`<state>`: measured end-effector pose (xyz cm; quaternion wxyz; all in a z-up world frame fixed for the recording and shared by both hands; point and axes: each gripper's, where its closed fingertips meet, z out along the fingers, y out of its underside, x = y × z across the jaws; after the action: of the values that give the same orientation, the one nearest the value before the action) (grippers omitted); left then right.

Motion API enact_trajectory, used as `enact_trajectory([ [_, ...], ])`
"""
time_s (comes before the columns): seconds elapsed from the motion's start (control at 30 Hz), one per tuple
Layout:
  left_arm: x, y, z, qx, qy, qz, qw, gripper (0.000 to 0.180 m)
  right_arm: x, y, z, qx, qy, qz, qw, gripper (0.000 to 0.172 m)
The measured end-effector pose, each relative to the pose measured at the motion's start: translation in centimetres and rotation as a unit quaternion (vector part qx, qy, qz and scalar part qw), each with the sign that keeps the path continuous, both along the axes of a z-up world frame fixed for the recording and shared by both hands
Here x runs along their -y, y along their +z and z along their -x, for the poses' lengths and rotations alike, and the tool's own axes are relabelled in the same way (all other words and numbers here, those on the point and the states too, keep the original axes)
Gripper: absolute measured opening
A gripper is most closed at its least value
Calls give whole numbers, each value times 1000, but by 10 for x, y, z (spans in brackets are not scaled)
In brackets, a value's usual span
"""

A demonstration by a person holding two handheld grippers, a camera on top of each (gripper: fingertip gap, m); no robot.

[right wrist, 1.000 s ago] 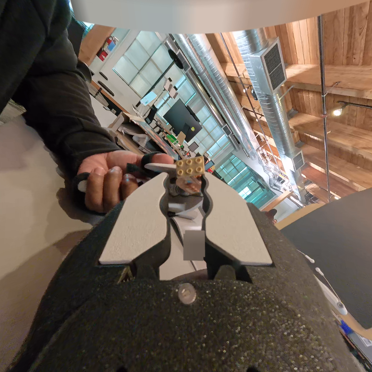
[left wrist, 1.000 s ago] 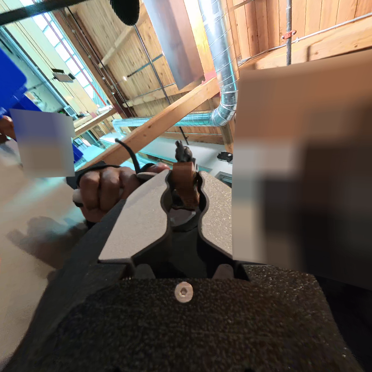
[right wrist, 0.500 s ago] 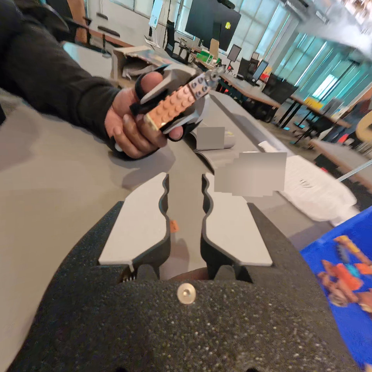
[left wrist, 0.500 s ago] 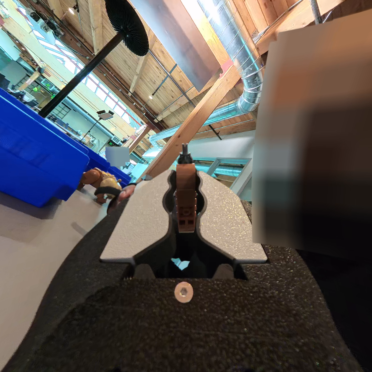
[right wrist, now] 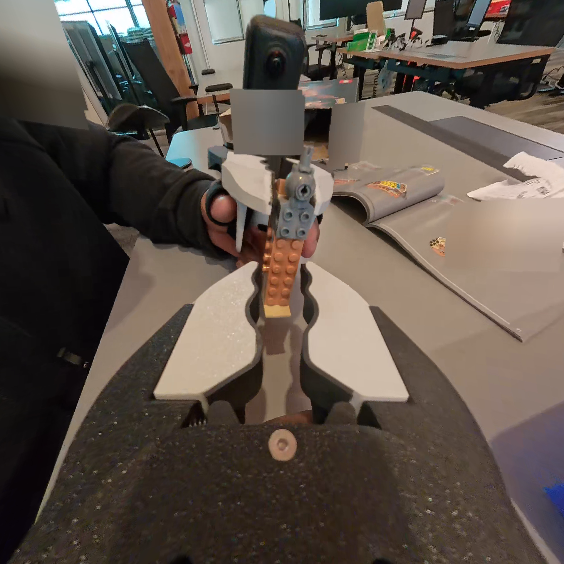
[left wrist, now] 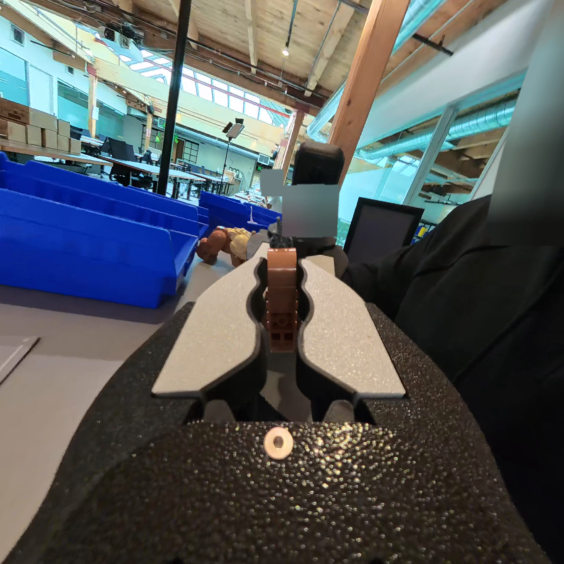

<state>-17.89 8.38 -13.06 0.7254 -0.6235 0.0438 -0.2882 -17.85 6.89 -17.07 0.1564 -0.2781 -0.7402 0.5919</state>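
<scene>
Left gripper [left wrist: 281, 274] jaws clamp brown brick assembly [left wrist: 281, 293]; right gripper [right wrist: 279, 274] jaws flank it (gaps visible).

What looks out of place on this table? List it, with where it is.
Nothing broken or spilled. A brown-and-tan brick figure lies loose on the table beside the blue bins, not in one; a crumpled white paper lies beyond the open booklet.

We wore black sleeves [right wrist: 128, 189], our 2 grippers [left wrist: 281, 293] had pale grey wavy-edged fingers [right wrist: 219, 329], speckled black bodies, 1 silver screw [right wrist: 282, 448] each.
</scene>
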Motion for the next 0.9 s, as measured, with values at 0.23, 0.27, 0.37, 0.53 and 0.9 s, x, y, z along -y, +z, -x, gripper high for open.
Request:
enact_trajectory([
  [0.23, 0, -1, -3, -10, 1, -1, 1000, 18, -2, 0, -1, -25, 2, -8, 1000, 20],
  [0.27, 0, 0, -2, -5, 0, -1, 1000, 18, -3, 2, -1, -29, 0, -7, 1000, 20],
  [0.37, -3, -5, -4, -6, -4, 16, 1000, 32, -7, 10, 1, -41, -11, 8, 999, 19],
  [0.53, -6, -8, -5, -13, 1, 29, 1000, 35, -16, 10, 6, -31, -35, -10, 999, 20],
  [0.9, 4, 11, 13, 156, -35, -19, 987, 19, -10, 17, 7, -73, -45, -75, 993, 37],
])
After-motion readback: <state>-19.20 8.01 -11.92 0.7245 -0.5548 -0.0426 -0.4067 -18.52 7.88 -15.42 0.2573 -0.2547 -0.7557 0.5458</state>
